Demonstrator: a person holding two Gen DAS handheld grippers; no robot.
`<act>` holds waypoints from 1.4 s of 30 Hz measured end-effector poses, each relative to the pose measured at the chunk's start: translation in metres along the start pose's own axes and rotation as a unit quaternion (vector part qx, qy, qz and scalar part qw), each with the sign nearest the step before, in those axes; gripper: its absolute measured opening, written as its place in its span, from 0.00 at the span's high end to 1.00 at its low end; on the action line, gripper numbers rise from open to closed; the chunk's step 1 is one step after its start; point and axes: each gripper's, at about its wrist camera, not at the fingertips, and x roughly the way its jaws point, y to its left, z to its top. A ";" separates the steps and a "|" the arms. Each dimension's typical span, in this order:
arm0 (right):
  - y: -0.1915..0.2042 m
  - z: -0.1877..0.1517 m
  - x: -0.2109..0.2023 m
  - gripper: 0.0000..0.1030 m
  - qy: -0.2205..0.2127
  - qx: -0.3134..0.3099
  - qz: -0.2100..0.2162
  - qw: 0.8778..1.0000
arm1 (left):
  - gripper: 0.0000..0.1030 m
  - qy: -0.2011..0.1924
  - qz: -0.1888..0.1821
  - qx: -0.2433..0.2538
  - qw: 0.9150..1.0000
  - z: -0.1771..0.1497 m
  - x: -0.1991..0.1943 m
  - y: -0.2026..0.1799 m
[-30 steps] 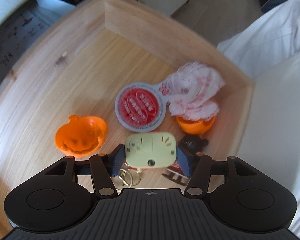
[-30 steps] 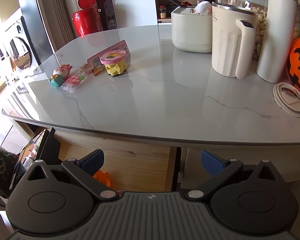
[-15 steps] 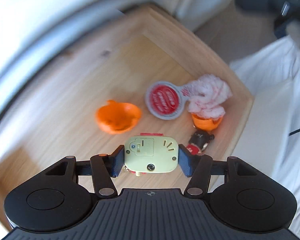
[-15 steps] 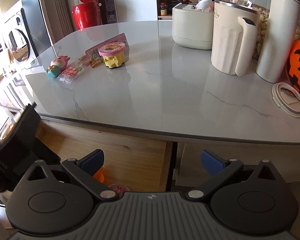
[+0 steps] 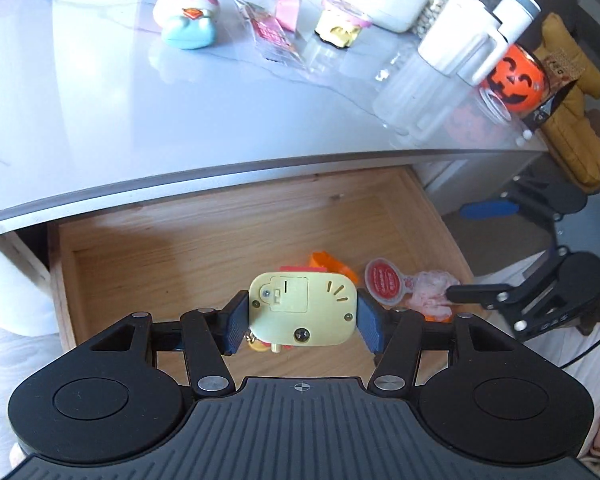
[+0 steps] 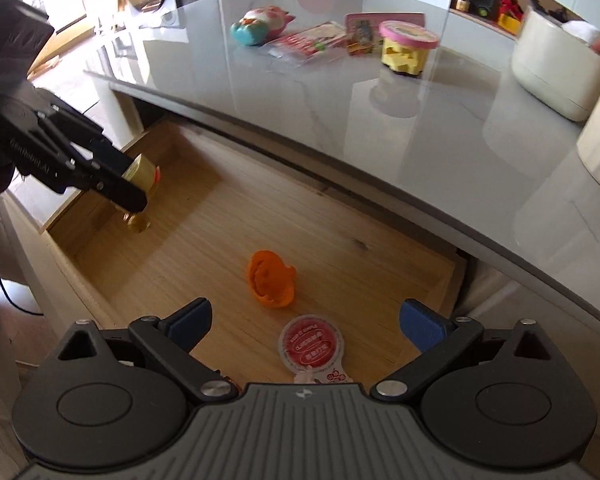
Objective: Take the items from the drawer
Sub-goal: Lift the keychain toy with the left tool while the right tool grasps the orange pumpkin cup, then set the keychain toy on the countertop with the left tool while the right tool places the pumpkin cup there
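Note:
My left gripper (image 5: 303,322) is shut on a pale yellow toy box (image 5: 300,300), which hangs above the open wooden drawer (image 5: 180,264). On the drawer floor lie an orange pumpkin cup (image 6: 271,278), a round red-lidded cup (image 6: 310,346) and a pink-white crumpled wrapper (image 5: 430,290). My right gripper (image 6: 306,318) is open over the drawer's front right part, just above the red-lidded cup, with nothing between its fingers. The right wrist view shows the left gripper (image 6: 136,184) at the drawer's left end with the yellow toy (image 6: 140,170) in it.
The grey marble countertop (image 5: 140,120) overhangs the back of the drawer. On it stand a blue-pink plush toy (image 5: 188,20), snack packets (image 5: 268,32), a pink-lidded yellow cup (image 5: 340,24), a white jug (image 5: 460,48) and an orange pumpkin bucket (image 5: 514,80).
My left gripper has risen out of the drawer with the yellow toy and now faces the counter. My right gripper has come forward and tilted down over the drawer.

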 end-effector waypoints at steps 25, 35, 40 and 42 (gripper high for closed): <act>0.052 0.040 0.156 0.42 0.160 -0.093 0.027 0.982 | 0.41 0.030 0.055 -0.053 0.997 -0.025 0.001 0.035; 0.048 0.037 0.059 0.59 0.102 -0.074 0.044 0.991 | 0.41 0.052 0.034 0.010 0.998 -0.027 0.011 0.013; 0.033 0.018 -0.013 0.58 0.012 -0.044 0.045 0.998 | 0.41 -0.058 -0.016 0.040 0.997 -0.010 -0.040 -0.008; 0.022 0.016 -0.028 0.58 -0.025 -0.027 0.027 0.999 | 0.41 -0.123 -0.009 0.028 0.992 0.007 -0.067 -0.011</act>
